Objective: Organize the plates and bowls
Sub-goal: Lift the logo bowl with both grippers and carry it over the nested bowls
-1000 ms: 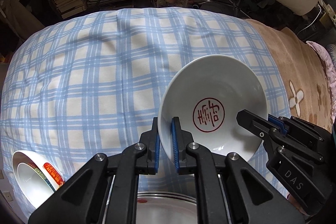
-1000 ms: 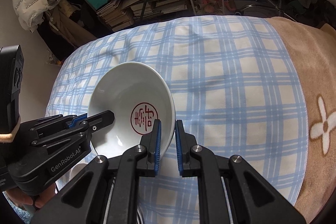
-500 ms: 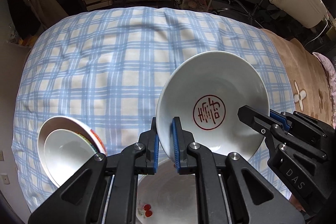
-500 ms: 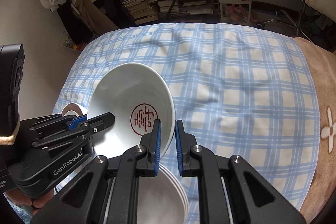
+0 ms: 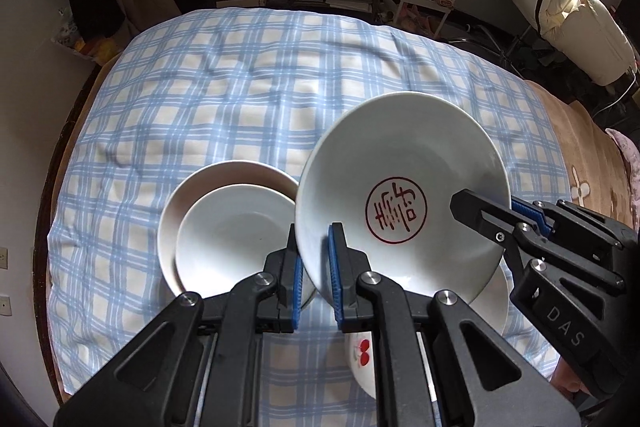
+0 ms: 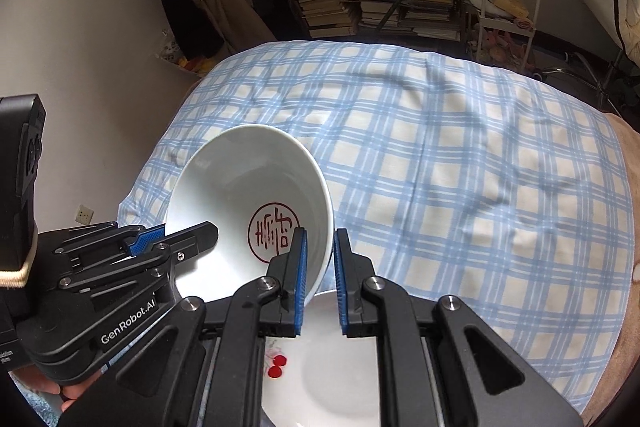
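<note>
Daylight from 2 o'clock; soft shadows on checked cloth (image 5: 248,83); sharp focus; fisheye vignette darkens corners.

White bowl (image 5: 404,195) bearing a red circular seal with red characters at its centre. At 9 o'clock of it, two nested white bowls (image 5: 228,223). At 6 o'clock, a white plate (image 6: 340,367) with a red cherry motif. Bedcover (image 5: 248,87): cream ground with light-blue plaid. At 3 o'clock, a tan blanket (image 5: 588,147) with white flower shapes. Fingers (image 5: 335,267): black with blue pads.
</note>
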`<state>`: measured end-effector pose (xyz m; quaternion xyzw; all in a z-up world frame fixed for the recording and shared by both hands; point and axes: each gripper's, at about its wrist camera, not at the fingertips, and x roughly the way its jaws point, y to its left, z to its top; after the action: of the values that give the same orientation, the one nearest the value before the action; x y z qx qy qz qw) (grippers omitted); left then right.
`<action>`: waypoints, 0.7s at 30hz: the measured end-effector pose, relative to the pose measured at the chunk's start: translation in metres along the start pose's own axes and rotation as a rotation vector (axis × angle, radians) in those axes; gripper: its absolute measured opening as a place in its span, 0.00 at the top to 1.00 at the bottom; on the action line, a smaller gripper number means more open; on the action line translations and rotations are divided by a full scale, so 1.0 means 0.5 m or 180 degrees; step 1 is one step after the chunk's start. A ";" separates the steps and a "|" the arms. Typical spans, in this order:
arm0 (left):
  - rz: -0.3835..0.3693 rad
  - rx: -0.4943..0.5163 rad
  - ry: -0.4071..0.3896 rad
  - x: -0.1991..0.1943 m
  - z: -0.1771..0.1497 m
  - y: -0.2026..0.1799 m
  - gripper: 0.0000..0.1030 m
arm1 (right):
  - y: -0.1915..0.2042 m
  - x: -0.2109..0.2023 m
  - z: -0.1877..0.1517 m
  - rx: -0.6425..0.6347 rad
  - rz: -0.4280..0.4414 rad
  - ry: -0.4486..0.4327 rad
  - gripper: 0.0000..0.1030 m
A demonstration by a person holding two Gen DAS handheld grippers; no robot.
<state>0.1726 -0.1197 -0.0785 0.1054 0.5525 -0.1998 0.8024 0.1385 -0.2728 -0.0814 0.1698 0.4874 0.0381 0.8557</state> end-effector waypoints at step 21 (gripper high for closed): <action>0.0033 -0.0611 -0.0124 0.021 -0.123 0.192 0.87 | 0.170 0.109 -0.021 -0.0486 0.0206 0.0202 0.86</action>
<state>0.1657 -0.0117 -0.1159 0.0269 0.5528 -0.1437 0.8204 0.1667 -0.1777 -0.1032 0.1184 0.5042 0.1082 0.8485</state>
